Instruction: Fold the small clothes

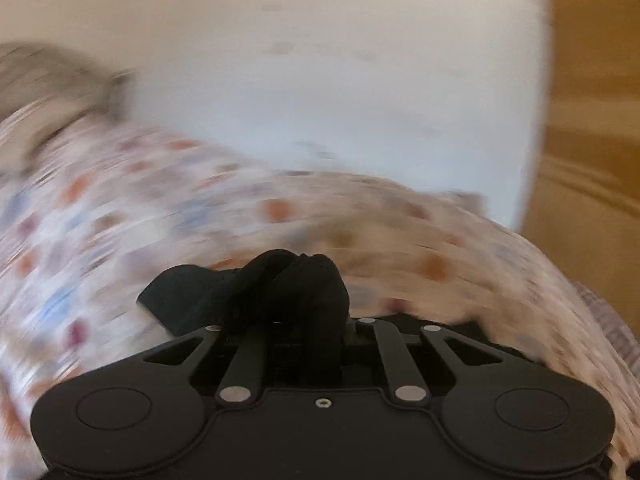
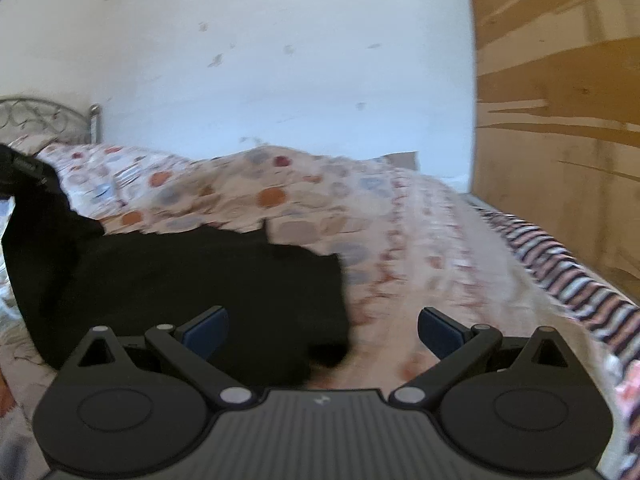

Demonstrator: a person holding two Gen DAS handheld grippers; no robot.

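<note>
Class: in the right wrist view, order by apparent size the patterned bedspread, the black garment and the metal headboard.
1. Patterned bedspread
2. Black garment, though it lies nearer the camera
3. Metal headboard, far off and partly cropped

a bed with a dotted bedspread is seen beside a white wall, with a metal headboard and a wooden wardrobe.

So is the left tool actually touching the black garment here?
Touching. In the left wrist view the left tool is closed with the black garment bunched between its fingers. In the right wrist view the cloth hangs from it at the far left.
</note>
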